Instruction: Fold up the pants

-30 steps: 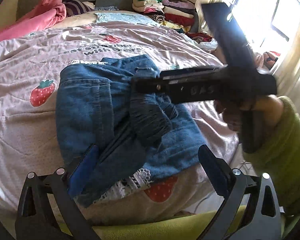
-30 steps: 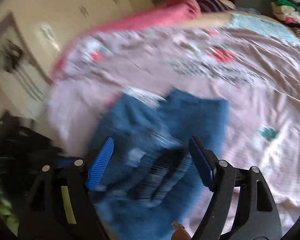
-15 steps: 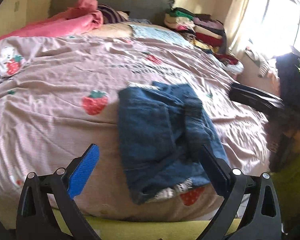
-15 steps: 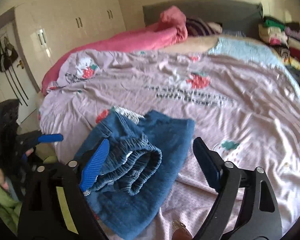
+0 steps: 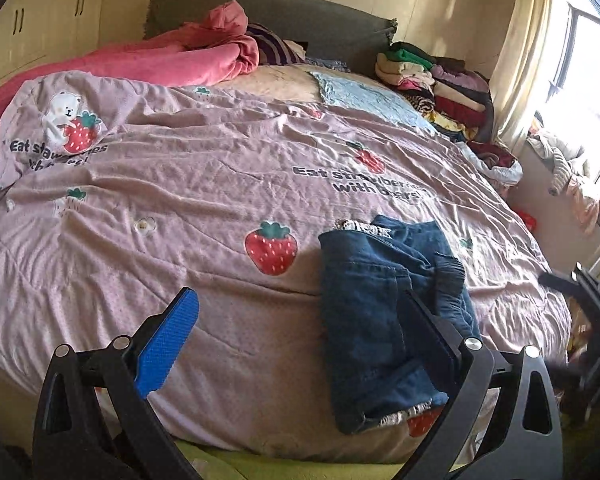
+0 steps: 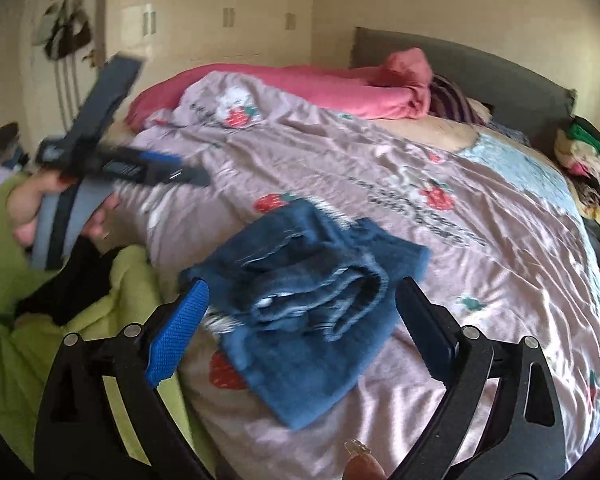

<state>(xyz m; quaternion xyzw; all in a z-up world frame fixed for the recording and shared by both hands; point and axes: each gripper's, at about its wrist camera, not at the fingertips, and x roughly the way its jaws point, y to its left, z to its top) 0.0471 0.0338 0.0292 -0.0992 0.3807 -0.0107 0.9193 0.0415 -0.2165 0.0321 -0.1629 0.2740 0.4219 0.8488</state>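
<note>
**Left wrist view: folded jeans lie free on the bed**

Nearest, the left gripper (image 5: 300, 344) gapes wide, holding nothing; the right gripper (image 6: 304, 328) likewise. Beyond them the denim jeans (image 5: 384, 304) lie bundled on the strawberry-print duvet (image 5: 180, 200). Denim is probably heavy, limp and grippy; pinch the thick elastic waistband. Farther back: stacked clothes (image 5: 432, 80).

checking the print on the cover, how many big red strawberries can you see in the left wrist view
5 on the bedspread: one with the bear, one at centre, one beside the lettering, a small one farther back, one partly under the folded jeans. The jeans may hide more.
</note>
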